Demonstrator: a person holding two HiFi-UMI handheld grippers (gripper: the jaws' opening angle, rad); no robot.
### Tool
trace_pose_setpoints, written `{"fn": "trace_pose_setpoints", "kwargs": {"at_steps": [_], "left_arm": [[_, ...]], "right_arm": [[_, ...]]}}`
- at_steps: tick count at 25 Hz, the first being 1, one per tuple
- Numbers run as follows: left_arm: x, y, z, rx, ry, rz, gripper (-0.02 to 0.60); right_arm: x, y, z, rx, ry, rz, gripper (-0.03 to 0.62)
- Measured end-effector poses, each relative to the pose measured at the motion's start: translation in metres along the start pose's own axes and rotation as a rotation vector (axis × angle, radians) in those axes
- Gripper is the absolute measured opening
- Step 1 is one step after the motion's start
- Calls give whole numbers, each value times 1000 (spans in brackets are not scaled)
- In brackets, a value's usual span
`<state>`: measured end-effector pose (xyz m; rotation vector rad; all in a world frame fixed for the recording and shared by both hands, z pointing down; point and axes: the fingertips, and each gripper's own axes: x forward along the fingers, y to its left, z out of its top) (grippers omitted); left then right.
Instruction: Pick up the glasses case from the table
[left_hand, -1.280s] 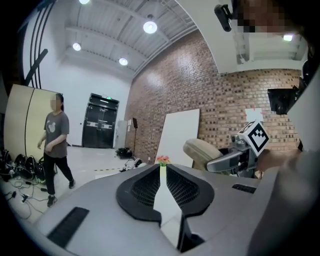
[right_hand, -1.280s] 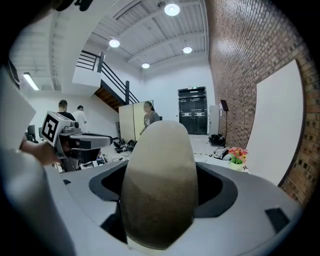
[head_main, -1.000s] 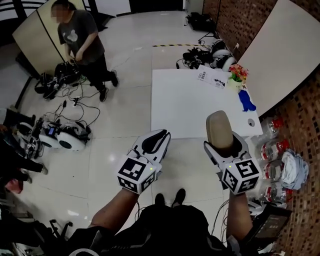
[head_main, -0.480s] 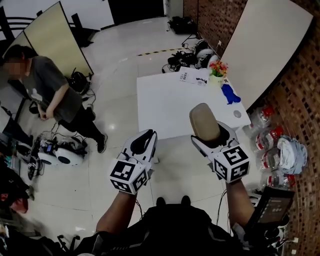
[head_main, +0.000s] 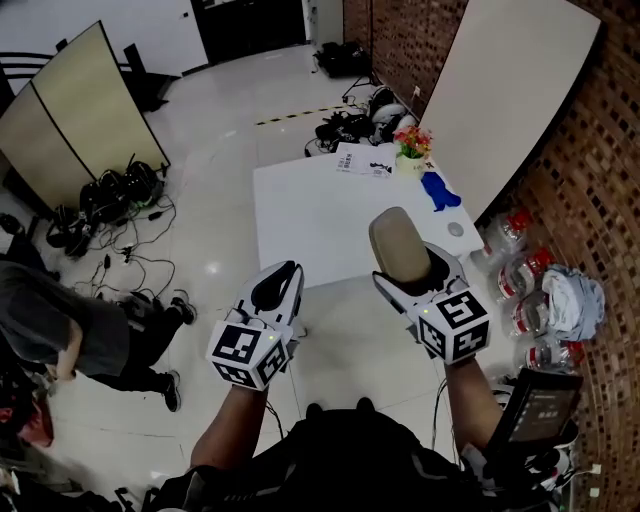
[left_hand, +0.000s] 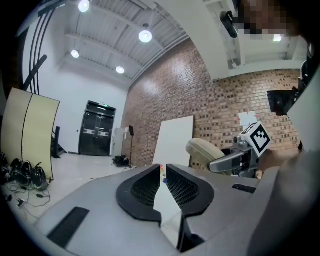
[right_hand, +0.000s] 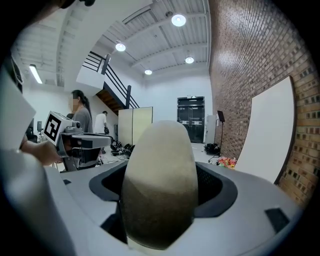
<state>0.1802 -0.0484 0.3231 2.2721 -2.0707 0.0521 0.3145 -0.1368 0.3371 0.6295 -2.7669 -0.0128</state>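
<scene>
Head view, looking steeply down: the right gripper (head_main: 415, 272) holds a tan, rounded glasses case (head_main: 398, 243) clamped between its jaws. The case is lifted off the white table (head_main: 310, 215) and seen over the table's near edge. The left gripper (head_main: 280, 280) hangs beside it, over the glossy floor, with nothing in it. At the table's far end lie a printed sheet (head_main: 360, 160), a small pot of flowers (head_main: 412, 145) and a blue object (head_main: 437, 190). A person (head_main: 60, 330) bends over at the far left. Left gripper view: the left gripper (left_hand: 163, 175) has its black ribbed jaws drawn almost together, with only a thin slit between them and nothing inside. The right gripper (left_hand: 235, 160) and the glasses case (left_hand: 202, 150) show to its right, against a brick wall. Right gripper view: the glasses case (right_hand: 160, 185) fills the middle and stands on end, with both jaws of the right gripper (right_hand: 160, 175) pressed against its sides.
</scene>
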Motion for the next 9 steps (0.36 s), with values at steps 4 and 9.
{"fn": "trace_pose_setpoints", "kwargs": {"at_steps": [4, 9], "left_arm": [[2, -1, 2, -5, -10, -6, 42], [-2, -3, 3, -8, -8, -10, 43]], "right_arm": [[-3, -2, 3, -20, 3, -8, 388], [-4, 1, 6, -5, -19, -6, 388]]}}
